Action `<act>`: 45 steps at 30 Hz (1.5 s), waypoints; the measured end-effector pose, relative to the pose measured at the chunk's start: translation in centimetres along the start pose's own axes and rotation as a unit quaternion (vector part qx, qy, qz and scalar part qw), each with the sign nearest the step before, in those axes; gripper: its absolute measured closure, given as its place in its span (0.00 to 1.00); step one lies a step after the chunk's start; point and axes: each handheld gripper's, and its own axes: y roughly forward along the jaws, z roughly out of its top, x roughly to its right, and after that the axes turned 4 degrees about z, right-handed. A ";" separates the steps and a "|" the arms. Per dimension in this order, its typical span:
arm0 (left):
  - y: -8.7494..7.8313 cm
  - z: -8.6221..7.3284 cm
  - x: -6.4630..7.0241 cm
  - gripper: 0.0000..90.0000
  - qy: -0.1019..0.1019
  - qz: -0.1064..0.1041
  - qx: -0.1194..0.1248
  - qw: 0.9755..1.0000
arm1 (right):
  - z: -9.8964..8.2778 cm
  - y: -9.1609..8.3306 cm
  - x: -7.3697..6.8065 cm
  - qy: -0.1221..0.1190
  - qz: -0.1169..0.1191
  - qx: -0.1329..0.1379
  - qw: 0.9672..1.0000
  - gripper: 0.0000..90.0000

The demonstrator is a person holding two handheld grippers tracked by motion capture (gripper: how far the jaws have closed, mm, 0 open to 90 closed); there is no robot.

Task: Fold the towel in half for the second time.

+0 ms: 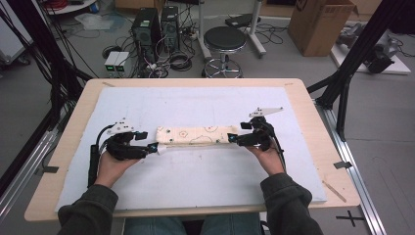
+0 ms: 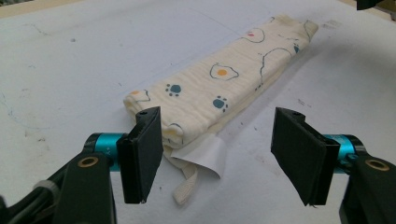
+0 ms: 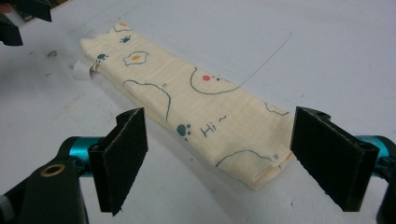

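The folded cloth (image 1: pixel 195 135) lies flat on the white mat (image 1: pixel 195 181), 1 short end between each gripper's jaws. The left gripper (image 2: pixel 224 154) and the right gripper (image 3: pixel 215 163) both stand apart, pads off the fabric. Judging by this, centre each end between the pads, then close evenly on all layers.

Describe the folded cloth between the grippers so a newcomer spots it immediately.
On the white mat covering the wooden table, look midway between the two hand-held grippers. The folded cloth lies there as a long cream strip. Its printed fried eggs, paw prints and a white care tag mark it out.
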 end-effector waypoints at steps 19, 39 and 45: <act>-1.4 -1.3 0.5 0.34 0.002 0.006 0.004 1.000 | -1.9 -1.0 -0.5 0.002 0.001 0.008 1.000 0.17; -3.4 -2.8 1.5 0.31 0.009 0.014 0.005 1.000 | -4.6 -3.0 -0.8 -0.001 -0.011 0.015 1.000 0.14; -3.9 -3.2 2.1 0.31 0.014 0.015 0.003 1.000 | -5.0 -3.5 -1.3 -0.012 -0.014 0.019 1.000 0.14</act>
